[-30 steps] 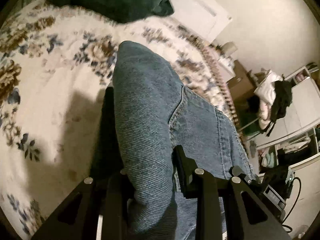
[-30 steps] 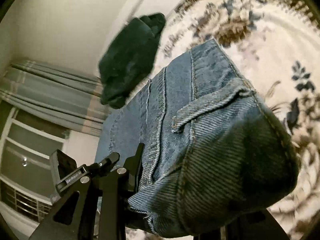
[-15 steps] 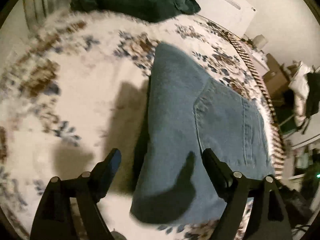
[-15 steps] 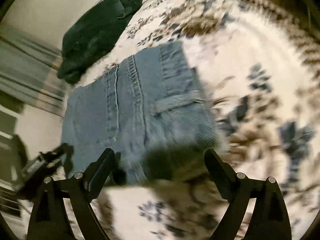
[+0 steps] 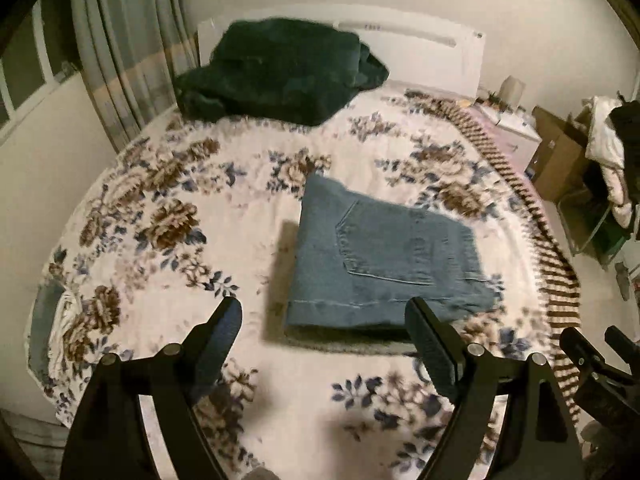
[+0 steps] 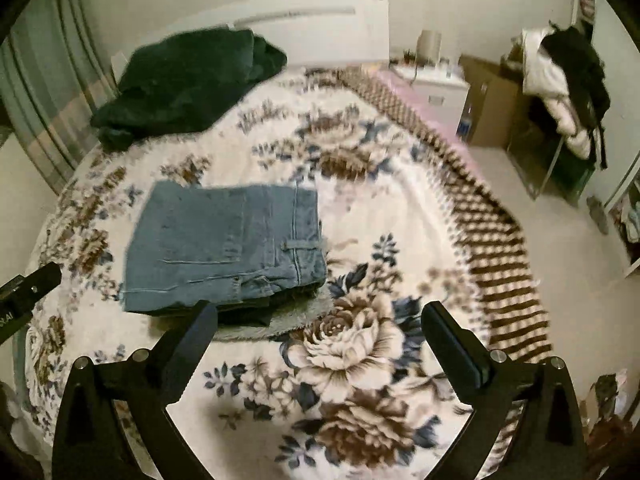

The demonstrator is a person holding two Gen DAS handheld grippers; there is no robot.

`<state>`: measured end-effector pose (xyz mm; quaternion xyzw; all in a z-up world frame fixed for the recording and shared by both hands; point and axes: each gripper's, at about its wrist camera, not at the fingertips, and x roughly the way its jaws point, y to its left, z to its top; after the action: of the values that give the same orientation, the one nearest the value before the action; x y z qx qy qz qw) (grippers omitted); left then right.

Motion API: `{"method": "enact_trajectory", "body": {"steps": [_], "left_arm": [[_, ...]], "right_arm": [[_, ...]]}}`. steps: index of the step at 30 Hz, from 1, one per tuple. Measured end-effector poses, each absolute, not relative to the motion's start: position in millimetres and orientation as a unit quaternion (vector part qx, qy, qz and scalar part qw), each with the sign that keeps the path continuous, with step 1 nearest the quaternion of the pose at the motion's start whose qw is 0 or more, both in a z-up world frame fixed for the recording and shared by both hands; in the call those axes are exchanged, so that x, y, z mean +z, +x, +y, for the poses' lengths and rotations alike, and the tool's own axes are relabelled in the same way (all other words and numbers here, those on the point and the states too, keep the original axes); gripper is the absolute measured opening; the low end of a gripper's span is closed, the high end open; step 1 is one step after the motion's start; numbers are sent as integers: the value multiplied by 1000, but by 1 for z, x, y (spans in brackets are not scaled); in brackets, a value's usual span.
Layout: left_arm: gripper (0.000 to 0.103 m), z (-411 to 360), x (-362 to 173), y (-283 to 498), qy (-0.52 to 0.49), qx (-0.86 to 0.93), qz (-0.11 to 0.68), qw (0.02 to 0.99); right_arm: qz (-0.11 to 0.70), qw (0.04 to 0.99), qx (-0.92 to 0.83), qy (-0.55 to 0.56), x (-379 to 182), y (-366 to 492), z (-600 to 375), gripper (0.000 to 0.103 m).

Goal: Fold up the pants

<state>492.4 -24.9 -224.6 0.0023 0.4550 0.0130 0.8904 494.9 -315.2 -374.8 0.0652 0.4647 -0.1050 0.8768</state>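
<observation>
The jeans (image 5: 384, 264) lie folded into a compact stack on the bed (image 5: 208, 304), centre of the left wrist frame and left of centre in the right wrist frame (image 6: 224, 248). The left tongs (image 5: 324, 328) stand wide apart with nothing between them. The right tongs (image 6: 320, 320) are spreading wider at this moment, also empty, above the floral blanket (image 6: 360, 360).

The fold looks done, so the risks are in spoiling it. The stack is thick and denim is stiff: the upper layers could spring up or slide off, most likely at the lower right corner in the right wrist frame, where the layers look uneven and a darker edge sticks out below. The blanket is plush and soft, so the stack may tilt if the bed is pressed near it. The left tongs' finger (image 5: 432, 344) overlaps the stack's lower edge in the frame; whether it touches I cannot tell, and a careless pass could catch the hem and drag the top layer open. The dark green cloth (image 5: 280, 68) at upper left lies well apart and poses no trouble.
</observation>
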Motion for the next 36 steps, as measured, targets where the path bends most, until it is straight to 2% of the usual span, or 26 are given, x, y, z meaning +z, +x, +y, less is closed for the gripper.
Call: {"method": "enact_trajectory", "body": {"steps": [9,12,16,27,36], "left_arm": [[83,-48,-118,393,13,5,408,913],[99,-54,-90,357,14,4,395,919],[101,-61,-55,311,18,17,366,930],[101,-56,-6,235,1,25,349,937],[101,-46,-1,208,10,14,350,937]], "right_arm": [[397,910,-101,62,-224,374,-310,103],[376,920,-95,59,-180,332,-308,103],[359,928,-81,56,-133,281,-306,103],[352,933,-74,18,-52,182,-294,103],[341,937,-78,12,-29,153,-269,103]]}}
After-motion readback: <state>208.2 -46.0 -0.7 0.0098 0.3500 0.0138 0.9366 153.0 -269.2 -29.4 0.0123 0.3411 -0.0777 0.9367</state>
